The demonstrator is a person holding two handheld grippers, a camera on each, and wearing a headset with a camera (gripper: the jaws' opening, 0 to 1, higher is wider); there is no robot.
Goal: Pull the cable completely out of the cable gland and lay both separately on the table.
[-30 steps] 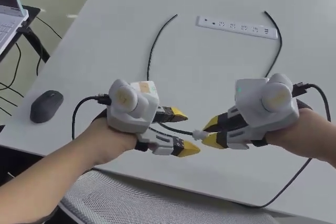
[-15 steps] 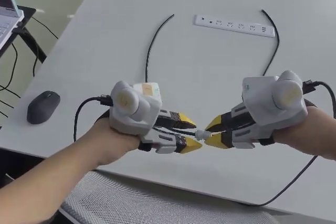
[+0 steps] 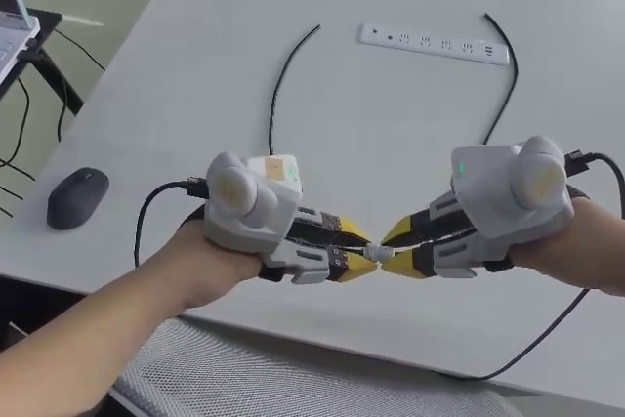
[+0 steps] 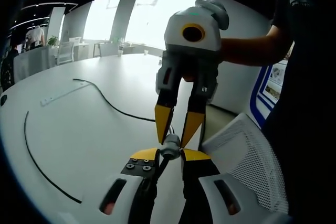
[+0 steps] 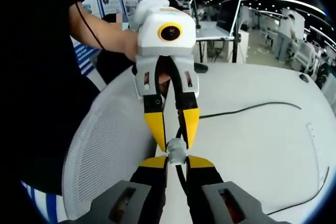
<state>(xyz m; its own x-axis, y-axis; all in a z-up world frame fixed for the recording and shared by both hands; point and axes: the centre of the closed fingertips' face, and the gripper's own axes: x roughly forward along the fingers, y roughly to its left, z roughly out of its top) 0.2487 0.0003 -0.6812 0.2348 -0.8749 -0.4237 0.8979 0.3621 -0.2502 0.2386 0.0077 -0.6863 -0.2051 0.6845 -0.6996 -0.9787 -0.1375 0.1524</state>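
The mesh chair back sat nearest, just under the front edge of the tabletop. Above that edge the two grippers met tip to tip. The left gripper had its jaws drawn narrow on the black cable, right beside the white cable gland. The right gripper was pinched narrow on the gland itself, which was held up between both sets of yellow tips with the cable threaded through it. From the left gripper the cable ran away across the tabletop in a long curve. A mouse lay off to the left, and a power strip lay farthest back.
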